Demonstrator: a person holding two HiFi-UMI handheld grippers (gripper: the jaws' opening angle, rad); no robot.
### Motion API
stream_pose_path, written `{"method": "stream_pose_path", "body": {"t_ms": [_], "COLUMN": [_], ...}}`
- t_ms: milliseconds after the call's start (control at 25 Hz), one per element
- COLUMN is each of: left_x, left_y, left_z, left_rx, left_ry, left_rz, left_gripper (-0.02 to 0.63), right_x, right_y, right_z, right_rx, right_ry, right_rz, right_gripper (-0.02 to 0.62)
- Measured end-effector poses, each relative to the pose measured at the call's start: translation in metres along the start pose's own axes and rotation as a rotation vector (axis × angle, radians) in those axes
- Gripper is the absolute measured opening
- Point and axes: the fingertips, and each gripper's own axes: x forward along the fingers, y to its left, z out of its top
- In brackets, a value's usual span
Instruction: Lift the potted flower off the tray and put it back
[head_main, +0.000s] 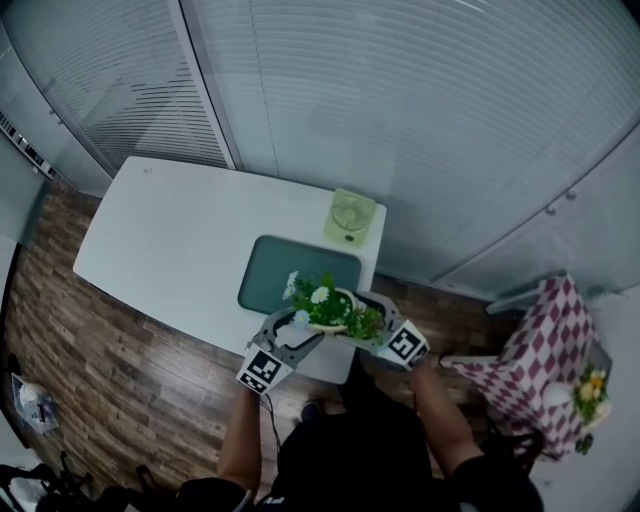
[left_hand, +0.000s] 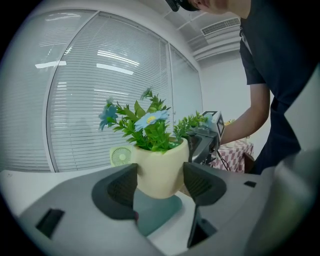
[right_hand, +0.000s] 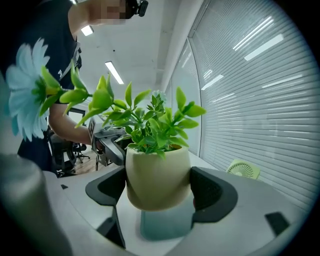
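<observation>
A cream pot (head_main: 337, 311) of green leaves with white and blue flowers hangs in the air above the near end of the dark green tray (head_main: 290, 270). My left gripper (head_main: 303, 335) grips it from the near left and my right gripper (head_main: 366, 318) from the near right. In the left gripper view the pot (left_hand: 159, 170) sits squeezed between the two dark pads (left_hand: 116, 189), its base clear of the tray (left_hand: 155, 212). The right gripper view shows the same pot (right_hand: 157, 175) pinched between the pads (right_hand: 212, 192) above the tray (right_hand: 165, 225).
The tray lies on a white table (head_main: 170, 240) beside slatted window blinds. A small light-green fan (head_main: 350, 217) stands at the table's far right edge. To the right, over the wooden floor, stands a checked red-and-white cloth (head_main: 540, 345) with another small flower pot (head_main: 585, 392).
</observation>
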Motion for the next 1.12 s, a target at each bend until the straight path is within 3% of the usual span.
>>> {"method": "stream_pose_path", "body": {"t_ms": [640, 1120], "left_x": [0.017, 0.033], "left_y": [0.014, 0.024], "left_z": [-0.027, -0.04], "left_rx": [-0.038, -0.042], "left_ry": [0.036, 0.046], "left_rz": [-0.003, -0.015], "left_gripper": [0.281, 0.281], "right_x": [0.017, 0.026], "right_y": [-0.013, -0.028], "right_z": [-0.034, -0.047], "right_rx": [0.021, 0.049], "right_ry": [0.058, 0.046], "right_rz": [0.037, 0.035], "right_gripper": [0.387, 0.388]}}
